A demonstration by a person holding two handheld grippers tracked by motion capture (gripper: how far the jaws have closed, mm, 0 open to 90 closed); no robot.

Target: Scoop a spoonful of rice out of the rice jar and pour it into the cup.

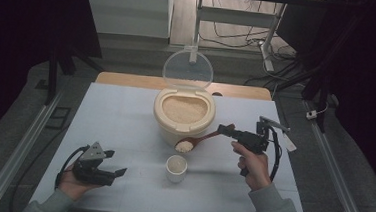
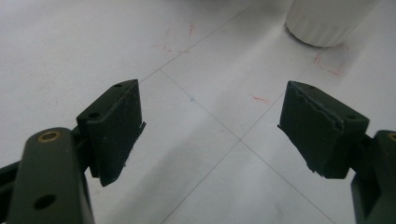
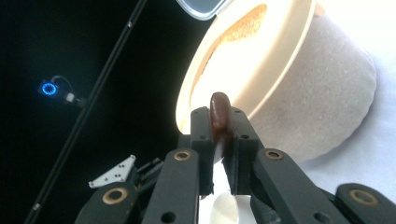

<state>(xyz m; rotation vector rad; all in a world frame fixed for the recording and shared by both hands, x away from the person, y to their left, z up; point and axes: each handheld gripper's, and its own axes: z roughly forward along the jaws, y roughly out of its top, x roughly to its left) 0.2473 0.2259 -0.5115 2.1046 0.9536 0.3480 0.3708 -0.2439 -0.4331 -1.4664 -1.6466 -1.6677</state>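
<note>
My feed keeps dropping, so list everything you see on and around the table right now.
rice container: one, cream, table centre, filled with rice
lid: one, clear, hinged open behind the container
wooden spoon: one, brown, loaded with rice, above the table in front of the container
cup: one, white, in front of the container, below the spoon bowl
table: one, pale blue-white top
desk frame: one, grey, behind the table
left claw: one, black, jaws open with nothing between them, near left table edge
right claw: one, black, shut on the spoon handle
hands: two, grey sleeves, bottom edge
</note>
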